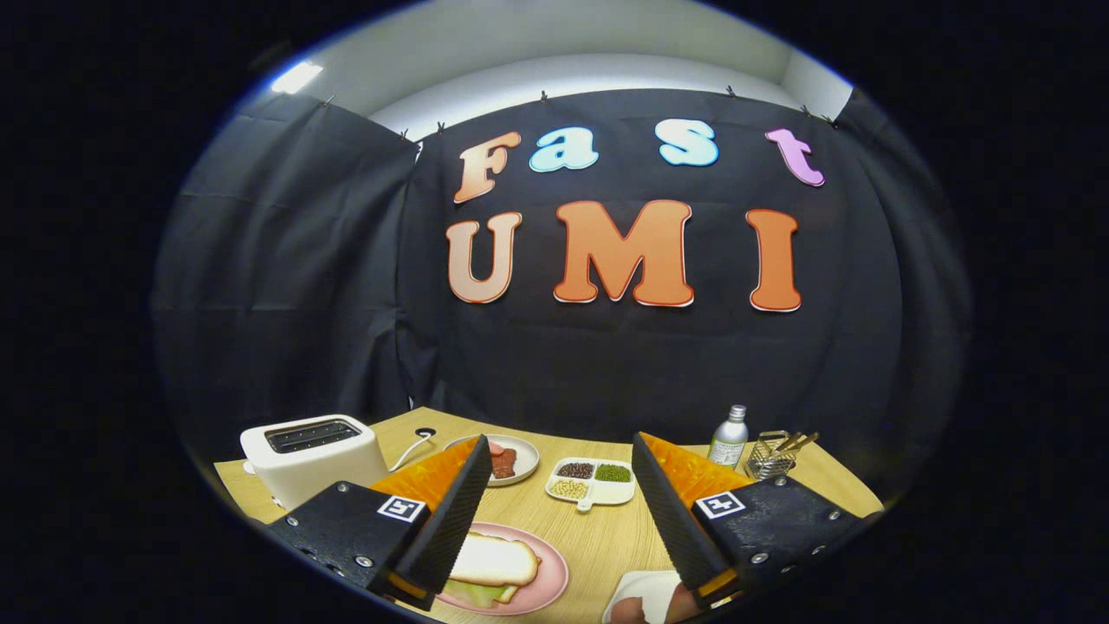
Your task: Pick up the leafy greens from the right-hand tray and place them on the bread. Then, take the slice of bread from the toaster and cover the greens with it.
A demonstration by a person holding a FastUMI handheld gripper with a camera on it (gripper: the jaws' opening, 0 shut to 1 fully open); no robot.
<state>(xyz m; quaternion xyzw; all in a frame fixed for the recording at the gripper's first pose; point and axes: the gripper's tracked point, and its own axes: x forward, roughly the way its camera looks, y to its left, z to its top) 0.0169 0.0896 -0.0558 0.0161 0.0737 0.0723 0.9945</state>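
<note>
Hand-held gripper [559, 511] wide, holding nothing; one toaster [312, 455], one bread slice [494, 559], three plates.

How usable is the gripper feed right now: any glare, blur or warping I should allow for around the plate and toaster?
Gripper view: sharp, evenly lit, no motion blur. Fisheye warping bows the table edge and tilts the toaster. A ceiling light glares above the booth, not on the workspace. The open gripper fingers cover part of the pink plate and bread.
</note>
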